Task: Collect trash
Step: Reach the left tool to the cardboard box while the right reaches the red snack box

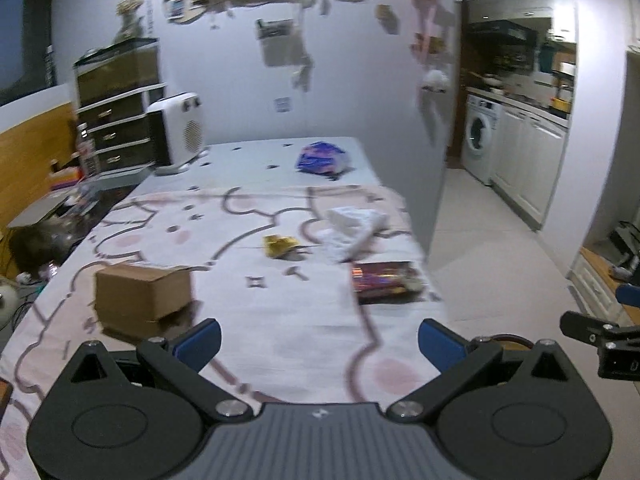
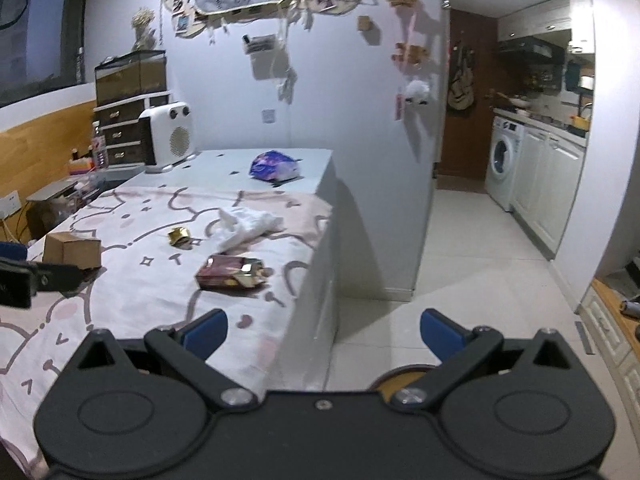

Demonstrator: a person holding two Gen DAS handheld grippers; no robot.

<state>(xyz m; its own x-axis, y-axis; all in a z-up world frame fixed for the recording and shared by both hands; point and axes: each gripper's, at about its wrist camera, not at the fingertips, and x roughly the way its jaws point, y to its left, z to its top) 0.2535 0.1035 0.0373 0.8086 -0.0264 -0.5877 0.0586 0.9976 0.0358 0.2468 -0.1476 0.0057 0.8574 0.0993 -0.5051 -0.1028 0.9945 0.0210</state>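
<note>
Trash lies on the table with the pink cartoon cloth (image 1: 280,320): a dark red snack packet (image 1: 382,282) (image 2: 230,273), a gold wrapper (image 1: 280,245) (image 2: 179,236), crumpled white tissue (image 1: 354,226) (image 2: 248,224), a blue-purple bag (image 1: 322,158) (image 2: 274,166) at the far end, and a brown cardboard box (image 1: 142,294) (image 2: 72,249). My left gripper (image 1: 320,346) is open and empty above the table's near end. My right gripper (image 2: 324,336) is open and empty over the table's right edge; its side also shows in the left wrist view (image 1: 596,338).
A white fan heater (image 1: 178,130) stands at the table's far left. A drawer unit (image 1: 116,120) sits behind it. Tiled floor (image 2: 460,272) runs right of the table toward a kitchen with a washing machine (image 2: 505,158). A round brown rim (image 2: 404,378) shows under my right gripper.
</note>
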